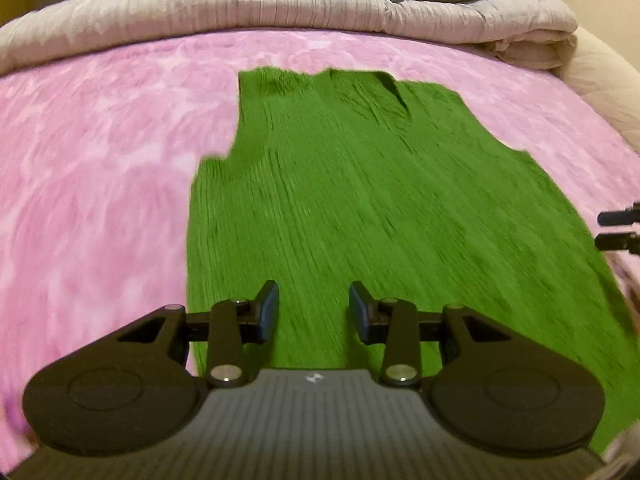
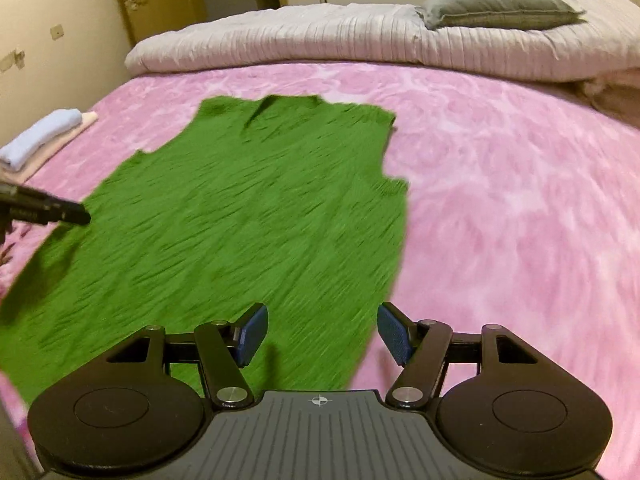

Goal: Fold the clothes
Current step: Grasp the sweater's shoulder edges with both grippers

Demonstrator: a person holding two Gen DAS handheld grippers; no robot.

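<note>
A green sleeveless knitted top (image 1: 360, 200) lies spread flat on the pink blanket (image 1: 100, 180), neckline at the far end. My left gripper (image 1: 314, 312) hovers open over the top's near hem, nothing between its blue pads. In the right wrist view the same green top (image 2: 224, 220) fills the left half. My right gripper (image 2: 322, 334) is open above the top's near right edge, empty. The right gripper's fingers (image 1: 618, 230) also show at the right rim of the left wrist view. The left gripper's fingers (image 2: 48, 208) reach in from the left edge of the right wrist view.
A folded light quilt (image 2: 320, 36) with a grey pillow (image 2: 496, 4) on it lies across the far end of the bed. Folded pale blue and cream clothes (image 2: 40, 140) sit stacked at the bed's left edge. A wall and a door (image 2: 156, 0) stand beyond.
</note>
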